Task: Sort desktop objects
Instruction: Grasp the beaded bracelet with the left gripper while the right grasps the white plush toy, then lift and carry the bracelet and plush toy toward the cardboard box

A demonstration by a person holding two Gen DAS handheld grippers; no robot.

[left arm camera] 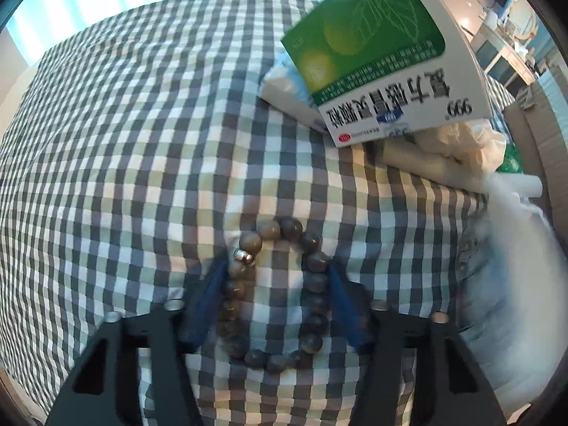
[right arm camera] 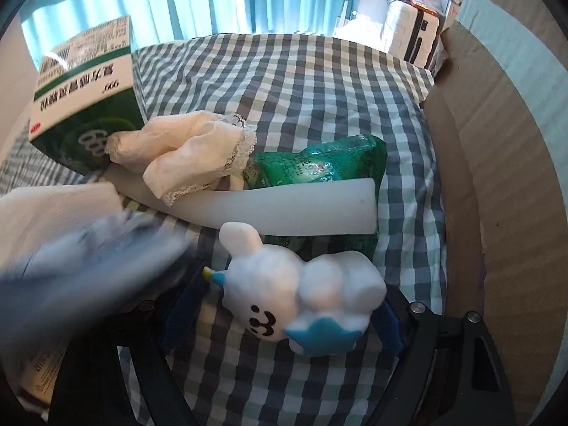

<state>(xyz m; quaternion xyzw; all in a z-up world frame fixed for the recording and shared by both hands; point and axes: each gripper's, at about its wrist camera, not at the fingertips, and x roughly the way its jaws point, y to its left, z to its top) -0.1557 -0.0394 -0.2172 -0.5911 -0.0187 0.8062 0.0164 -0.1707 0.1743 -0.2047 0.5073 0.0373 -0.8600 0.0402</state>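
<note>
Bead bracelet (left arm camera: 275,298) lies flat on the checked surface (left arm camera: 124,149), pinched at both sides by the left claw (left arm camera: 277,285). Right claw (right arm camera: 284,314) stands wide around a white bunny toy (right arm camera: 301,301), its right pad touching it. Far behind leans a green medicine box (left arm camera: 383,53).

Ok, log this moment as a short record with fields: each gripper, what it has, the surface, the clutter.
left gripper: pads against both sides of the bracelet, squeezed to an oval
right gripper: astride the toy; contact unclear
surface: checked cloth
clutter: box, lace cloth, green packet, white bar
right edge: cardboard
</note>
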